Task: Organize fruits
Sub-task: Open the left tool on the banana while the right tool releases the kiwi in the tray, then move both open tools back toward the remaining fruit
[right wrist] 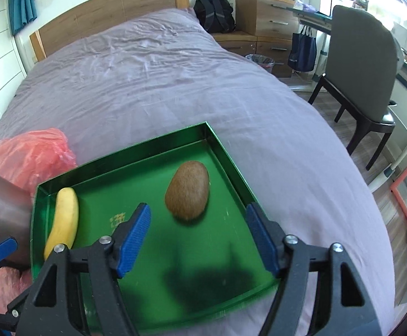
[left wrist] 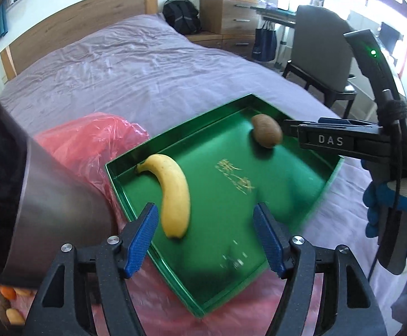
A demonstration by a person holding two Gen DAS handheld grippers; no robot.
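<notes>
Setting: bedroom; bed [right wrist: 158,89] under a creased lilac sheet, wooden headboard behind, chair and drawers to the side.

Item 1. Green tray [right wrist: 226,151], shallow, rigid, glossy floor with gold lettering. It sits on the bed, one side against a red plastic bag [right wrist: 32,154]. The soft mattress beneath may let it tip under pressure.

Item 2. Banana [left wrist: 174,193], yellow, curved, lying flat along the tray's left side. Judged light, soft-skinned and easily bruised; best taken across the middle of the curve with gentle closure.

Item 3. Kiwi [right wrist: 188,190], brown, fuzzy, egg-shaped, toward the tray's far right corner. Judged light, firm yet crushable, and likely to roll on the slick tray; best taken across the narrow waist, where the fuzz should give the pads grip.

Item 4. Left hand-held gripper [left wrist: 206,235], spread wide, empty, above the tray's near edge by the banana.

Item 5. Right hand-held gripper [right wrist: 199,236], spread wide, empty, just short of the kiwi.
</notes>
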